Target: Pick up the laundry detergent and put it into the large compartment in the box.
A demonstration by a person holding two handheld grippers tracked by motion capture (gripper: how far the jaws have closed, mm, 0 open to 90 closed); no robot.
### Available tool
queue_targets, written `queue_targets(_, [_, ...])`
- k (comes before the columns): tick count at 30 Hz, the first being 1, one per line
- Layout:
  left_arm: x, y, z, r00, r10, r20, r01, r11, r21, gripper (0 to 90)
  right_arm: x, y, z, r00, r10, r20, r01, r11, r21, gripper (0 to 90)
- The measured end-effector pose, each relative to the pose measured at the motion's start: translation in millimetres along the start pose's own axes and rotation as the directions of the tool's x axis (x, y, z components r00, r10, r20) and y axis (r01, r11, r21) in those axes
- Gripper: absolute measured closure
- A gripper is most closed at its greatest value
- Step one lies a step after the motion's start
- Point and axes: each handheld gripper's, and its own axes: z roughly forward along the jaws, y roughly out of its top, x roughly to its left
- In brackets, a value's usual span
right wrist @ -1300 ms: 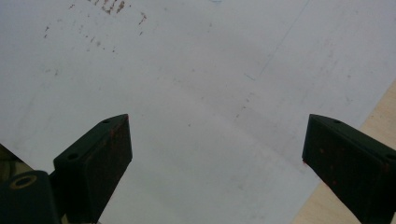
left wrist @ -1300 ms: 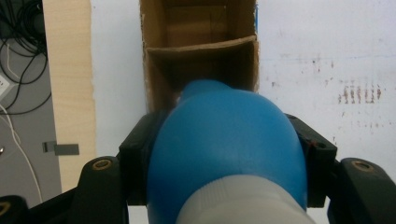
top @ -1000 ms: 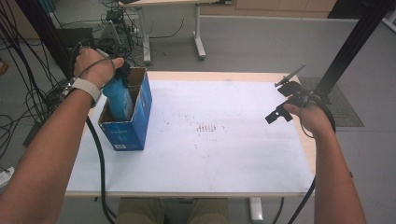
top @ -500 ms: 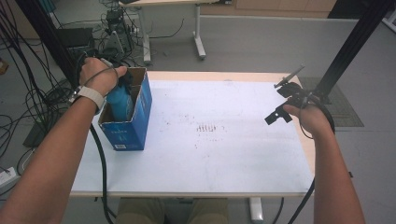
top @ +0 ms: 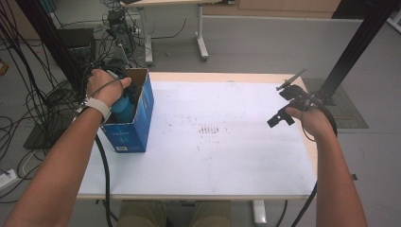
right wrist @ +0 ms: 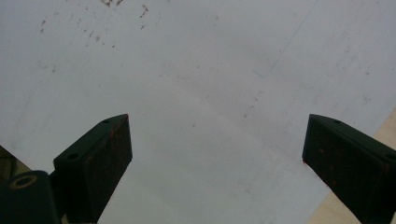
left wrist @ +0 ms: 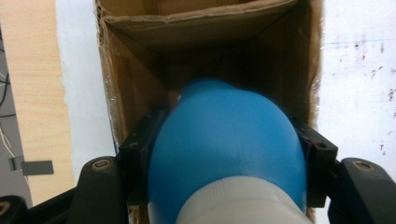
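Note:
A blue bottle [left wrist: 227,140] with a white cap [left wrist: 238,205] sits clamped between the jaws of my left gripper [left wrist: 227,154], pointing bottom-first down into an open blue cardboard box [top: 134,124]. In the high view the bottle [top: 124,108] shows just under my left hand, inside the box mouth at the table's left edge. The box's brown inner walls [left wrist: 135,93] surround the bottle. My right gripper [top: 286,101] hovers open above the table's right side, its two black jaws [right wrist: 219,154] wide apart with bare white surface between them.
The white tabletop [top: 227,142] stretches between the box and my right hand, with faint dark marks [top: 210,129] near its middle. Black cables [top: 42,94] and a black stand [top: 350,52] flank the table. A second table's legs [top: 201,38] stand behind.
My left hand has sunk, carrying the blue bottle deeper into the box. The right hand and its gripper have stayed where they were.

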Motion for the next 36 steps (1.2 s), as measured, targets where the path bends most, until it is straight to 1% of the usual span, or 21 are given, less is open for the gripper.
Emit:
queue_targets(1, [-1.1,-0.2,2.9,1.0,0.005,-0.006,-0.005,1.0,0.001,37.7,-0.2,-0.1,0.5,1.0,0.0,-0.001,0.0,1.0,0.0,8.2])
queue_targets(2, [-1.3,0.6,5.6,1.0,0.006,-0.006,-0.006,0.9999,0.009,37.6,-0.7,-0.3,1.2,1.0,0.0,-0.003,0.0,1.0,0.0,8.2])
queue_targets(5, [-1.3,-0.6,9.4,0.9999,0.008,-0.006,-0.008,1.0,0.006,37.5,-0.7,-0.2,2.3,1.0,0.003,-0.004,-0.003,1.0,0.003,8.2])
queue_targets(7, [-0.9,-0.3,15.3,0.9999,0.016,-0.003,-0.016,0.9998,0.015,37.5,-1.3,-1.2,3.1,1.0,0.004,-0.003,-0.004,1.0,0.004,8.2])
queue_targets(9, [-1.5,0.0,18.3,0.9997,0.023,-0.005,-0.023,0.9995,0.019,37.4,-1.6,-1.6,2.5,1.0,0.006,-0.001,-0.006,1.0,0.004,8.2])
queue_targets(15, [-2.8,1.3,25.5,0.9996,0.027,-0.003,-0.027,0.9992,0.03,37.3,-1.6,-2.0,1.5,1.0,0.006,0.002,-0.006,1.0,0.003,8.2])
queue_targets(30, [1.6,3.3,27.7,0.9995,0.032,0.005,-0.032,0.9989,0.035,37.3,-4.5,-2.9,7.3,0.9999,0.014,-0.006,-0.014,1.0,0.011,8.2])
queue_targets(36, [2.8,3.6,28.4,0.9996,0.026,0.006,-0.026,0.9991,0.034,37.4,-5.8,-4.6,8.4,0.9998,0.018,-0.007,-0.018,1.0,0.011,8.2])
